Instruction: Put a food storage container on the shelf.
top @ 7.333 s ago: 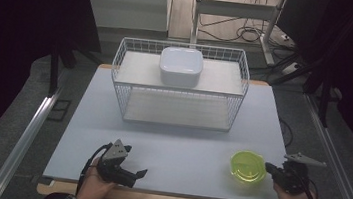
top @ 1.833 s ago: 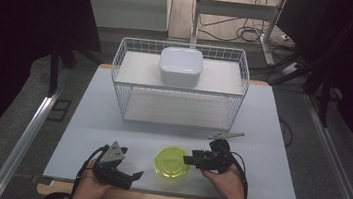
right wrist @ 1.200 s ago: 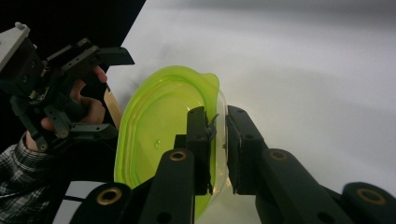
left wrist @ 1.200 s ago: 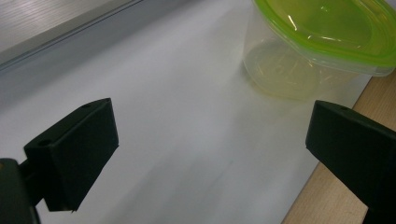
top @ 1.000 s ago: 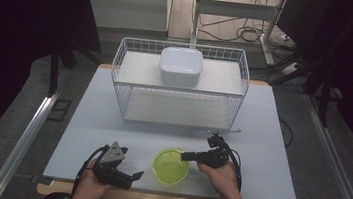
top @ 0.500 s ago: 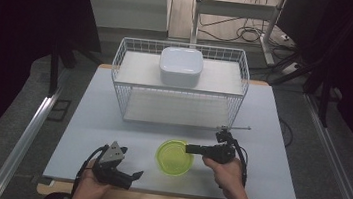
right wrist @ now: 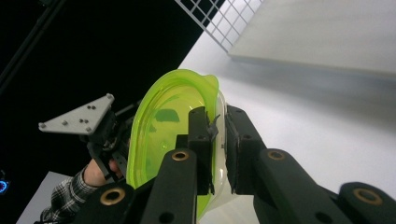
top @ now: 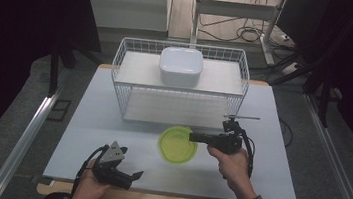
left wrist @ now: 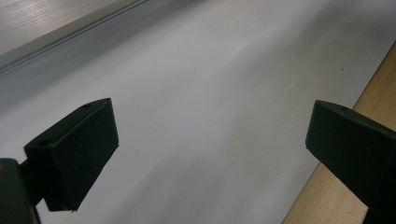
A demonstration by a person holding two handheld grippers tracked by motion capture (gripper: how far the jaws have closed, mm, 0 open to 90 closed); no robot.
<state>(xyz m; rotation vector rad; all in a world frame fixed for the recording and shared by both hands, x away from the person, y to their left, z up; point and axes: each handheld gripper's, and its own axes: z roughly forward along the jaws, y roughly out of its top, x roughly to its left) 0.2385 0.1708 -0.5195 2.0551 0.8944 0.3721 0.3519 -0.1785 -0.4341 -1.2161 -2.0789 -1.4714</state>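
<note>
Your right gripper (top: pixel 195 137) has its jaws clamped on the green bowl's (top: pixel 177 144) rim, just in front of the wire basket (top: pixel 179 79). Your left gripper (top: pixel 133 176) sits w/ jaws apart at the desk (top: pixel 91 120) edge.

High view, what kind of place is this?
Probably a lab set up for recording handling tasks: a table edged by metal rails, dark curtains around, cables on the floor, and a person holding a gripper in each hand.
</note>
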